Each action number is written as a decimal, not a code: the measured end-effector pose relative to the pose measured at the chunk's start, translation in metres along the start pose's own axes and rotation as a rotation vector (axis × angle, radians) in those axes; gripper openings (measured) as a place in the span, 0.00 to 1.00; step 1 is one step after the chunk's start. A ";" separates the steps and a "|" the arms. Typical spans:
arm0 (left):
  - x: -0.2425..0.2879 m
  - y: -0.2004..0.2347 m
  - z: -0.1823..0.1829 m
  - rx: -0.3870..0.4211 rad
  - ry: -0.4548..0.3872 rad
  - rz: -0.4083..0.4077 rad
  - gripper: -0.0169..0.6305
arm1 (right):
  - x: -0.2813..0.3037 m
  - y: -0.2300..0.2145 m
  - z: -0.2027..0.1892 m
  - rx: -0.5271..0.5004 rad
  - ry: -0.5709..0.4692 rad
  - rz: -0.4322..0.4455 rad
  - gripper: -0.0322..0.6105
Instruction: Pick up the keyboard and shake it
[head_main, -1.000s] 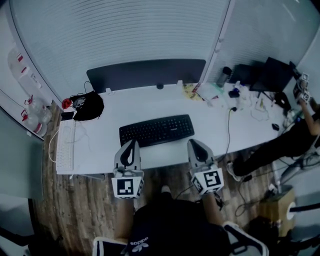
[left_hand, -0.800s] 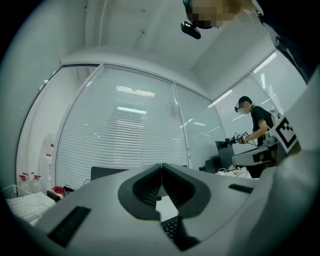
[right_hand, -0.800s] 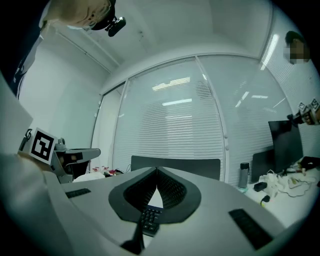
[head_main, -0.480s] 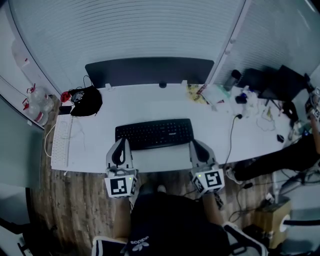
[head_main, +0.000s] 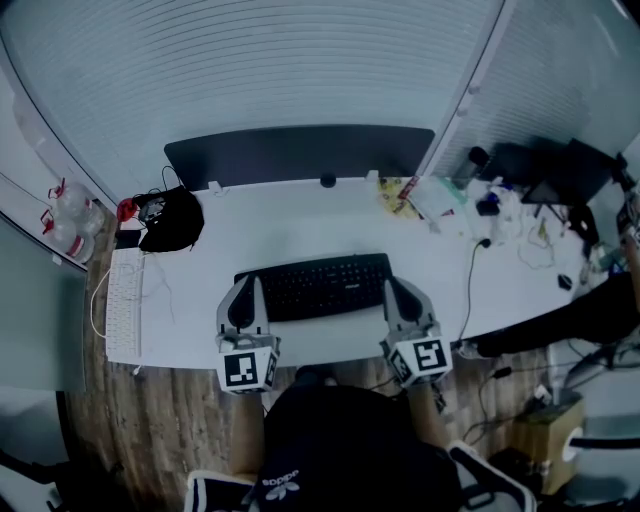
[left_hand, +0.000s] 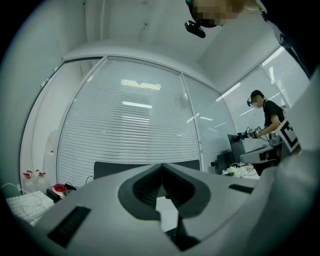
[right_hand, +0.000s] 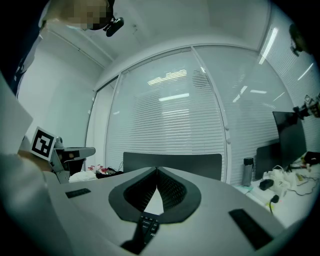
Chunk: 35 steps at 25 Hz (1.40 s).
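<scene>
A black keyboard (head_main: 320, 286) lies flat on the white desk (head_main: 300, 225), near its front edge. My left gripper (head_main: 247, 283) is at the keyboard's left end and my right gripper (head_main: 393, 284) at its right end, both pointing level toward the back of the desk. Both are shut with nothing between their jaws. In the left gripper view the left gripper (left_hand: 161, 165) has its tips meeting. In the right gripper view the right gripper (right_hand: 156, 169) is likewise closed, and a few keyboard keys (right_hand: 147, 225) show below the jaws. Whether either gripper touches the keyboard I cannot tell.
A dark screen (head_main: 300, 150) stands at the desk's back edge. A black bag (head_main: 172, 220) and a white keyboard (head_main: 120, 305) lie at the left end. Clutter and a cable (head_main: 470, 270) fill the right end, where another person (head_main: 600, 310) stands. Bottles (head_main: 65, 215) stand far left.
Both grippers have moved forward over the desk's front edge and now flank the keyboard's two ends. The jaws stay shut.
</scene>
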<state>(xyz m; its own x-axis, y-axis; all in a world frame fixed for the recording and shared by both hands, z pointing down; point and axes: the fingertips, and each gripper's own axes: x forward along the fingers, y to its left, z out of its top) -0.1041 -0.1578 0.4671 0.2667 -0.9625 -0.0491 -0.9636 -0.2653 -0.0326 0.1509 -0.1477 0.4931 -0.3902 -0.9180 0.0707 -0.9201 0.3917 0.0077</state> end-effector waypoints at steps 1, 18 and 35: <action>0.006 0.005 0.000 0.003 0.005 -0.003 0.04 | 0.006 -0.001 0.000 -0.003 0.004 -0.005 0.06; 0.047 0.029 -0.029 -0.013 0.109 -0.126 0.03 | 0.053 -0.006 -0.016 -0.010 0.071 -0.072 0.06; 0.049 0.053 -0.029 -0.027 0.121 0.068 0.03 | 0.079 -0.039 -0.007 -0.034 0.060 0.003 0.06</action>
<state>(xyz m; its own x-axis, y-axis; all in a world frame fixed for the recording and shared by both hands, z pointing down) -0.1429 -0.2212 0.4918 0.1982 -0.9777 0.0700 -0.9799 -0.1992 -0.0067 0.1567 -0.2352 0.5051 -0.3892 -0.9119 0.1300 -0.9168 0.3972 0.0409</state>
